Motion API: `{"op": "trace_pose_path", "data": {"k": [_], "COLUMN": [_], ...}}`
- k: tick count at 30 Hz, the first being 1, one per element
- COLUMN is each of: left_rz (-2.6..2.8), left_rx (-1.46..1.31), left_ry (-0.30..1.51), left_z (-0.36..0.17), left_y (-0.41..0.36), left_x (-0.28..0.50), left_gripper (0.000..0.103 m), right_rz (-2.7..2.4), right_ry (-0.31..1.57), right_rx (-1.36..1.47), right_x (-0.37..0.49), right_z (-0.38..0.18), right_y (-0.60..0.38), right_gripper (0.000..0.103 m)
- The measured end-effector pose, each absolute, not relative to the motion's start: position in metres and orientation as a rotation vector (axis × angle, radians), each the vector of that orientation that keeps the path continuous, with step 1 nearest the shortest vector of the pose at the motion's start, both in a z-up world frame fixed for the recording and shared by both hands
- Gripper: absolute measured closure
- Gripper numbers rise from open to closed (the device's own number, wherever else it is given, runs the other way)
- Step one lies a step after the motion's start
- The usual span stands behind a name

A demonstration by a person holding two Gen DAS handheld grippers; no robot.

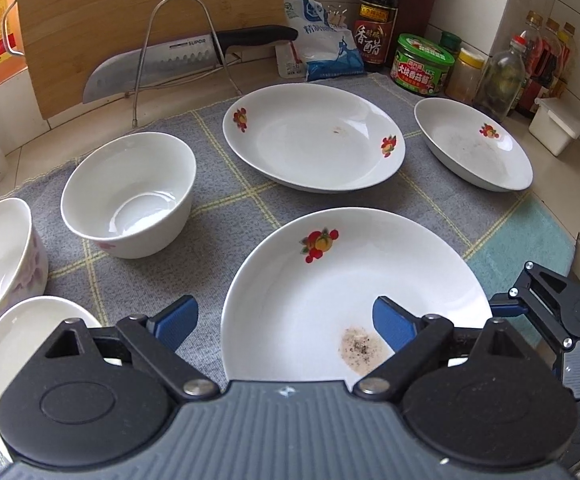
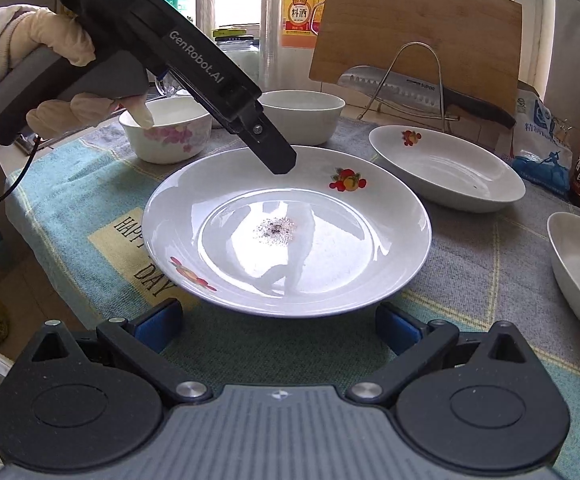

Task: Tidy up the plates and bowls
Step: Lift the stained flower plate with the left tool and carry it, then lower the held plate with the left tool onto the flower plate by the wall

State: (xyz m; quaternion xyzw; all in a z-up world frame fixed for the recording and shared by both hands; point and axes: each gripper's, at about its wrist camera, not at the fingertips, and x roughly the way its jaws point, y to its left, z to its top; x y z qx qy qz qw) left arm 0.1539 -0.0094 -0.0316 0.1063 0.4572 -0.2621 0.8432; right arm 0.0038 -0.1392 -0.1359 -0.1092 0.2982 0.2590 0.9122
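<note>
Soiled plate (image 2: pixel 290 232): white, fruit motifs on the rim, dark specks at its centre; lies on the mat (image 2: pixel 469 280) at the near middle of the surface. Left gripper (image 1: pixel 286 320): jaws apart, one blue pad over the plate's inside, the other outside its left rim, neither pressing. Right gripper (image 2: pixel 282 322): jaws apart, just short of the plate's near edge, nothing between them. Gloved hand (image 2: pixel 62 40) holds the left gripper's handle.

Second plate (image 1: pixel 313 136): far side of the mat, empty. Third plate (image 1: pixel 473 144): far right. Plain bowl (image 1: pixel 130 196): left of the soiled plate, upright. Floral bowl (image 1: pixel 2 256): further left. Small dish (image 1: pixel 22 344): near left.

Behind the mat: cutting board (image 1: pixel 130 20), knife (image 1: pixel 170 64) in a wire rack (image 1: pixel 146 60), vinegar bottle (image 1: pixel 377 16), green jar (image 1: pixel 423 64).
</note>
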Motion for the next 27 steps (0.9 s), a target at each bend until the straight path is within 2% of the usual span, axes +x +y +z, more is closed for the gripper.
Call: {"op": "trace_pose_path", "data": {"k": [7, 20, 24, 27], "left_rz": [-0.610, -0.678, -0.707, -0.731], "left_rx": [0.255, 0.298, 0.312, 0.308], "left_ry": [1.041, 1.115, 1.128, 1.149], "left_z": [-0.045, -0.058, -0.056, -0.054], "left_y": [-0.019, -0.027, -0.028, -0.028], "left_x": [0.178, 0.193, 0.194, 0.197], "left_gripper": [0.020, 0.021, 0.030, 0.032], "right_rz": [0.536, 0.522, 0.514, 0.509], "right_ry": [0.602, 0.607, 0.609, 0.612], "right_rx": [-0.223, -0.219, -0.220, -0.220], "right_x": [0.005, 0.009, 0.010, 0.011], "right_z": [-0.137, -0.137, -0.136, -0.136], "right_y": [-0.138, -0.134, -0.135, -0.135], "right_gripper": [0.000, 0.000, 0.000, 0.000]}}
